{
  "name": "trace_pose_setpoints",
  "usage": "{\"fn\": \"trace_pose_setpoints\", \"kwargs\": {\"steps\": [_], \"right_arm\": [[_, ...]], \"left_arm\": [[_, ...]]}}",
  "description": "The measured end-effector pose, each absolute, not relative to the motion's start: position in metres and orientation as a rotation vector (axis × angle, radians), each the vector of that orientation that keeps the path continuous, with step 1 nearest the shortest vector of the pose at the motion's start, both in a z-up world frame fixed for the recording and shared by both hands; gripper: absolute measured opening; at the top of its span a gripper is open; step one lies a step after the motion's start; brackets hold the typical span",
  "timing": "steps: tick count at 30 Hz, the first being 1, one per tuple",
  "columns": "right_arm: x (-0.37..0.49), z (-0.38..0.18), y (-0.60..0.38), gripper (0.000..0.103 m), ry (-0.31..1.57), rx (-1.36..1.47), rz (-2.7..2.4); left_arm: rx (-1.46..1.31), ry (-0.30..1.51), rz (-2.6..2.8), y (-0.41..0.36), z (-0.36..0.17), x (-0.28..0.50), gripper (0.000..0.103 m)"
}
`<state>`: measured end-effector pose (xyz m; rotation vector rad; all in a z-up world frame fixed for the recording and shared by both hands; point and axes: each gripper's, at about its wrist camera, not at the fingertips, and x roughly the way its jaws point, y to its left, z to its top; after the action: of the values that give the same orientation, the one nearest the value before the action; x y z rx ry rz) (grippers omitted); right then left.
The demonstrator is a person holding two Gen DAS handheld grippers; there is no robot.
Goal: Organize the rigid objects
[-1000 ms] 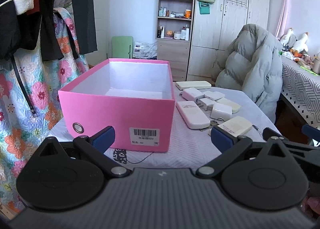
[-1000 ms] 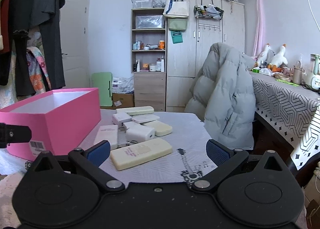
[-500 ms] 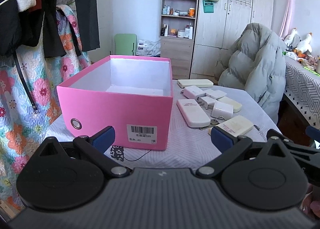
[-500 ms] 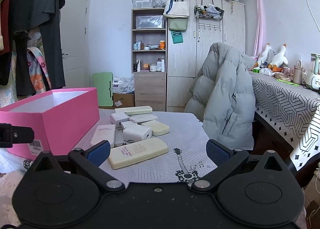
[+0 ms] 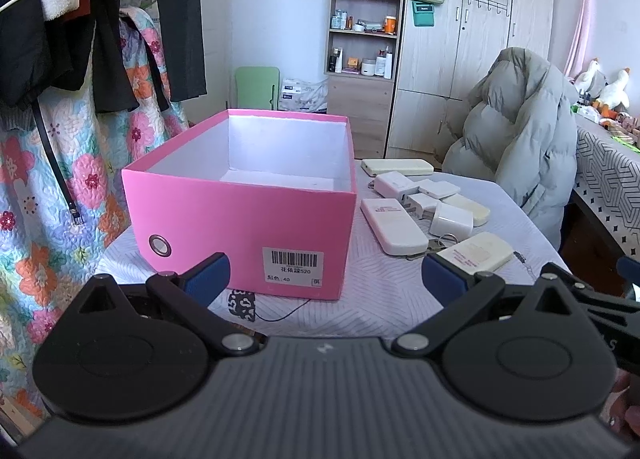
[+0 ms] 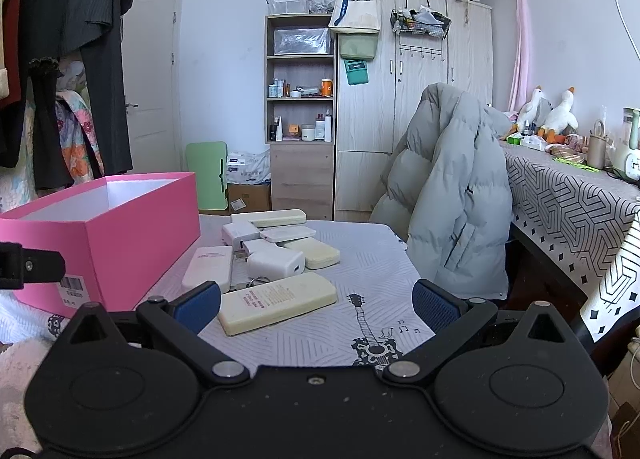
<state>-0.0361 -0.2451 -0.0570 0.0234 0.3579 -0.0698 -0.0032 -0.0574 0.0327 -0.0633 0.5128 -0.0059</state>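
An open pink box (image 5: 240, 219) stands on the table, empty inside; it also shows in the right wrist view (image 6: 120, 235). To its right lies a cluster of several white and cream power banks and chargers (image 5: 424, 203), also seen in the right wrist view (image 6: 276, 255). The nearest cream power bank (image 6: 278, 301) lies just ahead of my right gripper (image 6: 316, 301), which is open and empty. My left gripper (image 5: 324, 275) is open and empty, in front of the box's near wall.
A chair with a grey puffer jacket (image 6: 448, 195) stands at the table's far right. A second table with a patterned cloth (image 6: 568, 195) is to the right. Clothes hang at the left (image 5: 80, 39). A black cord (image 5: 280, 313) lies near the box.
Both grippers have drawn back and risen slightly; the box and the power banks look a little farther and lower in view. Nothing on the table has moved.
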Motion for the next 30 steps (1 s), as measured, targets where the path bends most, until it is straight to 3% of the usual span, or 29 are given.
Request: {"fn": "trace_pose_setpoints", "kwargs": {"steps": [30], "right_arm": [[-0.0389, -0.0561, -0.2410, 0.103, 0.366, 0.013, -0.056]], "left_arm": [[-0.068, 0.520, 0.020, -0.0496, 0.0350, -0.0020, 0.103]]}}
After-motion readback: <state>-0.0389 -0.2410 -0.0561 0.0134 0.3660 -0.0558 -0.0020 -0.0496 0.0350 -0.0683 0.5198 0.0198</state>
